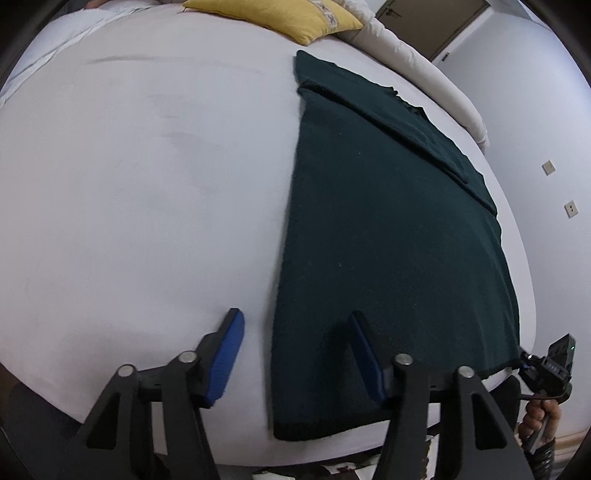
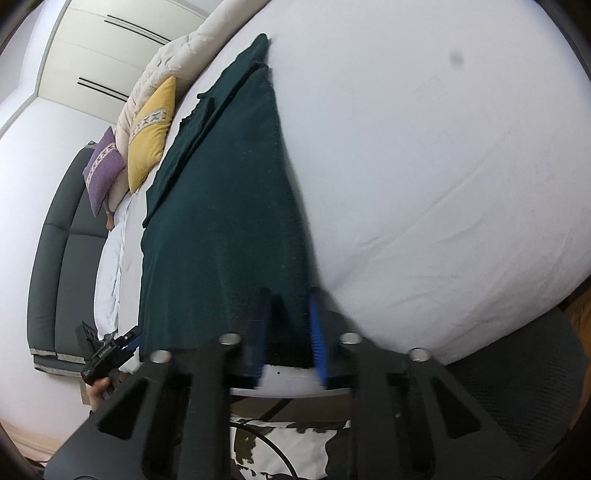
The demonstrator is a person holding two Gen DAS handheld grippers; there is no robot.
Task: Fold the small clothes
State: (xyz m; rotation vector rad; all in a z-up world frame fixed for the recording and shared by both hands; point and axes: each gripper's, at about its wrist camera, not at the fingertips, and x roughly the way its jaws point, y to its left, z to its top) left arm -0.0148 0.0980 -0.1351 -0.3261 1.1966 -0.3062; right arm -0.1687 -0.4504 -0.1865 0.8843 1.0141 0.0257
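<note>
Right wrist: sweater (image 2: 221, 221) hem between claw (image 2: 290, 332) pads.

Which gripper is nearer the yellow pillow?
Left. The left gripper straddles the dark garment's near corner on the pillow's side; the right gripper grips the opposite near corner.

Left tool (image 1: 295, 354): angled steeply down, blue pads (image 1: 227, 356) standing apart, one pad on each side of the near left edge of the dark green garment (image 1: 388, 229), neither seen pressing it. Right tool (image 2: 291, 332): also angled down, pads (image 2: 318, 332) drawn in on the garment's near hem, cloth pinched between them; image blurred there. In the left wrist view a hand (image 1: 541, 417) wraps the right tool's handle, fingers curled round it.
</note>
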